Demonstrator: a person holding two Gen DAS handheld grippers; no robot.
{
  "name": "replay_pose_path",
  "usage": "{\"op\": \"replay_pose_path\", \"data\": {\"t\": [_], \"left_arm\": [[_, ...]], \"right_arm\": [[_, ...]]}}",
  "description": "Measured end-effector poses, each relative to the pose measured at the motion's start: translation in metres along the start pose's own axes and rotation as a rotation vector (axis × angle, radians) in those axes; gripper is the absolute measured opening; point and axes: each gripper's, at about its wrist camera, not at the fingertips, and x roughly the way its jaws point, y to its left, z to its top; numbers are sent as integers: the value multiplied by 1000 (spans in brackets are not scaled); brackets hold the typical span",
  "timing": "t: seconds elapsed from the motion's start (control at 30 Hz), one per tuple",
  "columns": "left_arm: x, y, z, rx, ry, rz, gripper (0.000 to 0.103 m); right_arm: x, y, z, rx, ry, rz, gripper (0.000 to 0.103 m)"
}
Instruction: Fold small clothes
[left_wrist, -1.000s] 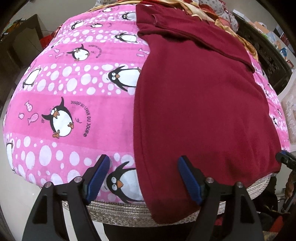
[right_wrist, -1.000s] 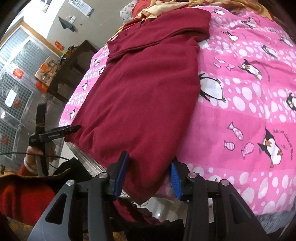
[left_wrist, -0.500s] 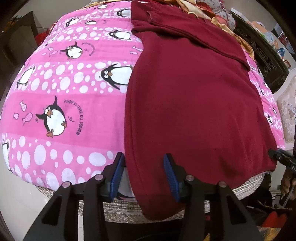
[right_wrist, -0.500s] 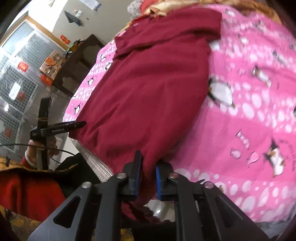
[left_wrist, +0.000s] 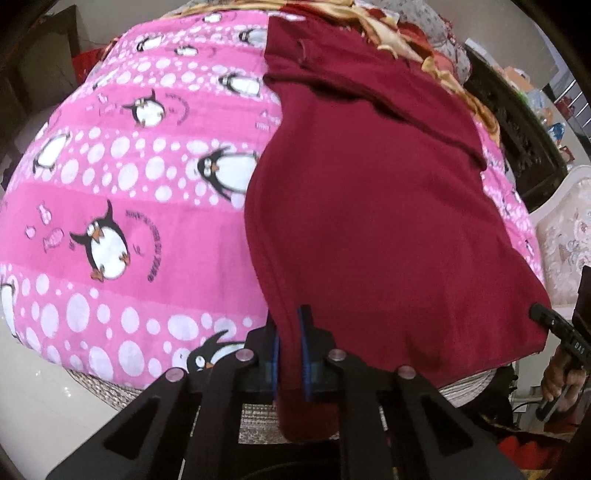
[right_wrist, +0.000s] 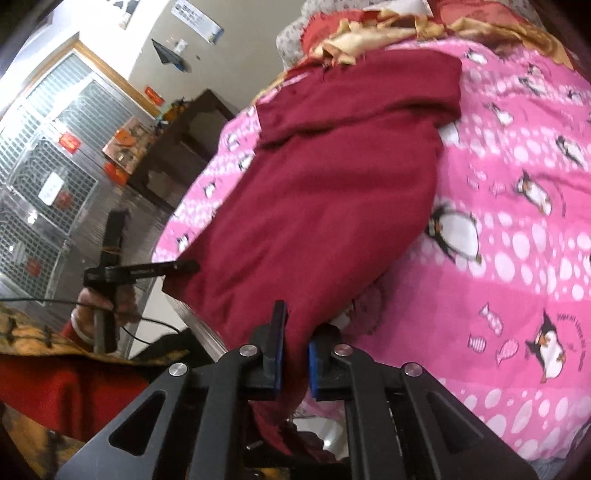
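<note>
1. One dark red garment lies flat on one pink penguin blanket, its near hem hanging over the edge at 6 o'clock in both views.
2. The left gripper is clenched on the garment's near left corner. Its jaws have just been closing, and the blue pads now pinch the cloth between them.
3. The right gripper grasps the near right corner. Its jaws have also just been closing, with the cloth pressed between them.
4. Only the left wrist view shows a dark carved cabinet at 2 o'clock and a pale patterned chair at 3 o'clock.
5. Only the right wrist view shows a window with a metal grille at 10 o'clock, a dark table beside it, and a red sleeve at 8 o'clock.
6. Each view catches the other gripper at its edge, held by a hand.
</note>
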Motion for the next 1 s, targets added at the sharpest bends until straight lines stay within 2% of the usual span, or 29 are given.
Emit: {"op": "replay_pose_path", "data": {"t": [0.13, 0.27, 0.57, 1.0], "left_arm": [[-14, 0, 7, -21, -51, -25, 9], [-20, 4, 12, -53, -84, -35, 9], [-42, 4, 22, -70, -175, -64, 8], [-70, -12, 70, -59, -331, -78, 8]], "right_arm": [[-10, 1, 7, 24, -42, 15, 21], [-23, 3, 12, 30, -124, 67, 21], [-40, 10, 28, -6, -188, 54, 21], [-59, 12, 65, -29, -311, 33, 21]]}}
